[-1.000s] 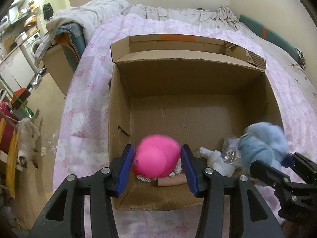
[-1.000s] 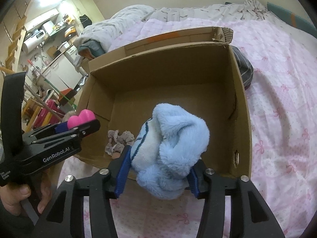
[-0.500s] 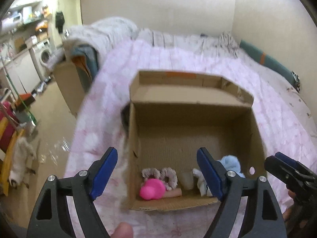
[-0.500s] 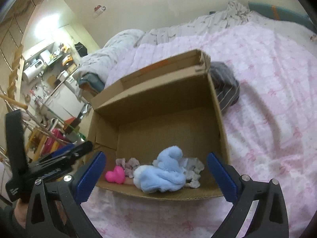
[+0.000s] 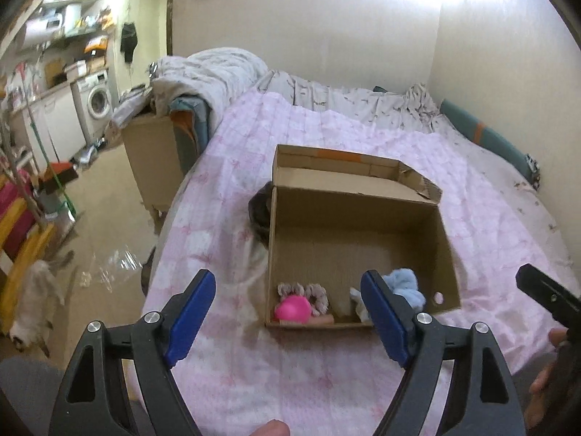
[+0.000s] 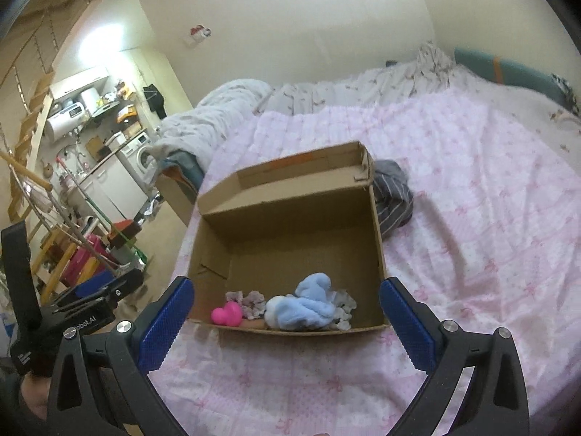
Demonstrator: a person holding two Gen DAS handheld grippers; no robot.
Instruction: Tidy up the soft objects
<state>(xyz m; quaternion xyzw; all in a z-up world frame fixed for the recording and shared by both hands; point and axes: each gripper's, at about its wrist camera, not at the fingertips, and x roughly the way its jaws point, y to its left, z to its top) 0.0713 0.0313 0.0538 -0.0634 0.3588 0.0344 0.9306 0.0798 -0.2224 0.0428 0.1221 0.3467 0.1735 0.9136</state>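
Observation:
An open cardboard box point(image 5: 363, 218) point(image 6: 290, 218) sits on the pink bed cover. Along its near wall lie a pink soft toy point(image 5: 293, 308) point(image 6: 227, 313), a frilly scrunchie point(image 5: 315, 293) point(image 6: 250, 299), a pale blue fluffy cloth point(image 5: 405, 285) point(image 6: 305, 305) and a white lacy piece point(image 6: 343, 305). My left gripper point(image 5: 287, 318) is open and empty, held back above the bed in front of the box. My right gripper point(image 6: 287, 321) is open and empty, also back from the box. The left gripper also shows in the right wrist view point(image 6: 90, 305), at the left.
A dark striped garment point(image 6: 394, 196) point(image 5: 259, 210) lies on the bed behind the box. Bedding is piled at the head of the bed point(image 5: 218, 72). A second cardboard box point(image 5: 152, 156) stands on the floor at the bed's left, with clutter and a washing machine point(image 5: 96, 101) beyond.
Both grippers opened and let go: the pink toy and the blue cloth now lie in the box. Both grippers have pulled up and back from it.

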